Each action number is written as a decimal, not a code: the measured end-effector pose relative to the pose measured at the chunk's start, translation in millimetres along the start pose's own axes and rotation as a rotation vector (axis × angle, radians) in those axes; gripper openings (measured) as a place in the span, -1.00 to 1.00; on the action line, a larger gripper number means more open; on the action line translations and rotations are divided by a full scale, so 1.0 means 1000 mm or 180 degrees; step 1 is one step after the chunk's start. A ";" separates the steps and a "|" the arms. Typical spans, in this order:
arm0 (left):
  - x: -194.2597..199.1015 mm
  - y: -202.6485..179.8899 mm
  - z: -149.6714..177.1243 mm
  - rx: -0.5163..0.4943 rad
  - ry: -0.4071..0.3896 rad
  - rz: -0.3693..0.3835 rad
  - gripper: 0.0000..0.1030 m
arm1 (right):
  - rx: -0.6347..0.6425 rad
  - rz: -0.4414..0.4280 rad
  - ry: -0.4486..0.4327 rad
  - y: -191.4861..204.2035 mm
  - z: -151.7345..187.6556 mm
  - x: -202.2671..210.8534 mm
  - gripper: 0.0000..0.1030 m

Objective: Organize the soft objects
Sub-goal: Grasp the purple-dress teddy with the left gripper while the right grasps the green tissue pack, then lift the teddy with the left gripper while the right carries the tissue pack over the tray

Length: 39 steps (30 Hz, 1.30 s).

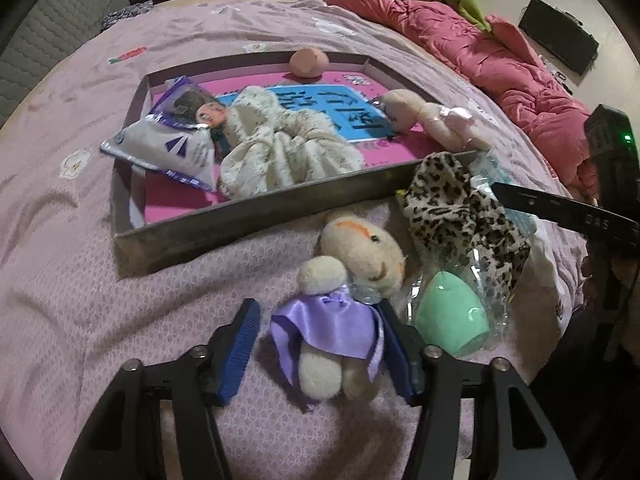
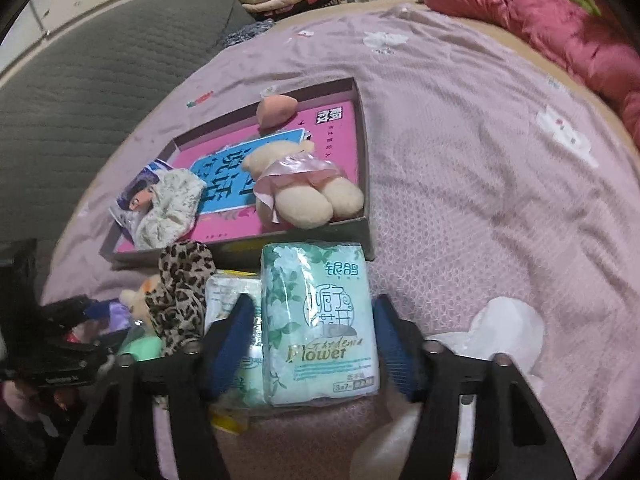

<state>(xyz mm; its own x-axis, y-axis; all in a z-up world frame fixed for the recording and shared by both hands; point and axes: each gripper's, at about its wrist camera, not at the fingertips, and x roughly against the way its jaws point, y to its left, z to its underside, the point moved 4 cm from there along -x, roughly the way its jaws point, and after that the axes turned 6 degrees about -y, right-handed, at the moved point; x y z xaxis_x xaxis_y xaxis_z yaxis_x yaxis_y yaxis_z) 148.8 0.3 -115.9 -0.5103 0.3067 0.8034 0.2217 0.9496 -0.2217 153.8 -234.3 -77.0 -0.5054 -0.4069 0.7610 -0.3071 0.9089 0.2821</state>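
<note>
Left gripper [image 1: 318, 350] stands wide around the purple-skirted bear [image 1: 344, 308] on the bedspread [image 1: 80, 280]; right gripper [image 2: 316, 350] stands wide astride the tissue pack [image 2: 320, 328]. Both look light and squashy: pinch the bear's torso, the slippery pack's middle. Beyond, the tray [image 1: 256, 208] holds 1 pink-skirted bear [image 2: 304, 188].

- A bed [image 2: 460, 128] is covered by a lilac patterned sheet.
- A shallow cardboard tray [image 1: 256, 216] is laid on the sheet.
- A bear in a purple dress [image 1: 344, 304], a leopard-print cloth [image 1: 452, 208] and a bagged green sponge [image 1: 452, 316] are seen just in front of the tray.
- A tissue pack [image 2: 320, 320] is seen against the tray's near wall.
- A red quilt [image 1: 480, 52] is piled along the far edge.
</note>
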 end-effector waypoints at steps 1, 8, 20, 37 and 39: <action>-0.001 -0.002 -0.002 -0.0004 -0.0002 0.0023 -0.07 | -0.0008 -0.0021 0.0003 0.001 0.000 0.000 0.04; -0.005 -0.009 -0.004 0.0109 0.0008 0.0228 -0.31 | -0.0130 -0.0104 -0.0026 -0.001 -0.003 0.000 0.00; 0.010 -0.001 -0.011 0.0371 -0.0139 0.0456 -0.35 | -0.0135 -0.0179 -0.0125 0.001 -0.005 0.013 -0.03; 0.031 0.012 -0.014 0.0455 -0.0347 0.0403 -0.35 | -0.0099 -0.0171 -0.0179 0.004 -0.006 0.020 -0.03; 0.032 0.015 -0.013 0.0501 -0.0346 0.0438 -0.34 | -0.0105 -0.0178 -0.0173 0.004 -0.006 0.019 -0.03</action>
<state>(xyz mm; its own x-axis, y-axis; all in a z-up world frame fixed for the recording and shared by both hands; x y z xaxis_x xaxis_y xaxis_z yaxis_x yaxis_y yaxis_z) 147.2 23.8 -86.3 -0.5725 0.4312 0.6974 0.1675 0.8941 -0.4154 147.5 -238.2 -58.0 -0.5314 -0.4605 0.7110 -0.3097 0.8869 0.3429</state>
